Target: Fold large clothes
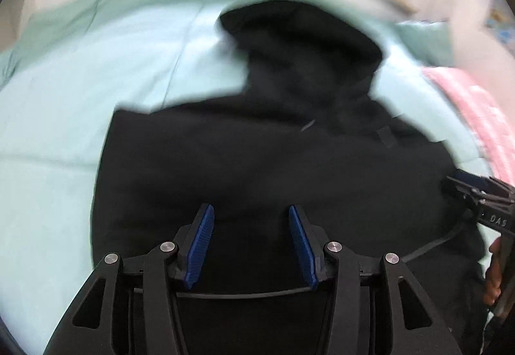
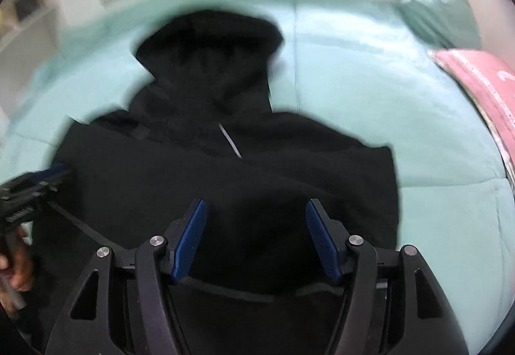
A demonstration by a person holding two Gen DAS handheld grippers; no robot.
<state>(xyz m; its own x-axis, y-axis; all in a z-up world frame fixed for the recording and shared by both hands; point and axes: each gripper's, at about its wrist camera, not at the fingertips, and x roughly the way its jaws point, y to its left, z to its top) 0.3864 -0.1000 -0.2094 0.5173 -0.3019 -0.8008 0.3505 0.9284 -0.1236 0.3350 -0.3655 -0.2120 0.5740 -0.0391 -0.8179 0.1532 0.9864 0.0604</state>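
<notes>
A black hoodie [image 1: 257, 142] lies on a mint-green bed, its hood [image 1: 299, 33] pointing away from me. It also shows in the right wrist view [image 2: 225, 168], hood [image 2: 209, 42] at the far end. My left gripper [image 1: 251, 213] is open, its blue pads over the hoodie's near body. My right gripper [image 2: 256, 206] is open over the same garment, further right. The right gripper shows at the right edge of the left wrist view [image 1: 457, 184]; the left one shows at the left edge of the right wrist view [image 2: 54, 174]. Both views are motion-blurred.
The mint-green bed cover [image 1: 80, 116] [image 2: 386, 91] spreads around the hoodie. A pink folded cloth [image 2: 482, 84] [image 1: 473, 110] lies at the right edge. A green pillow [image 2: 441, 20] sits at the far right. A wall and window lie beyond the bed.
</notes>
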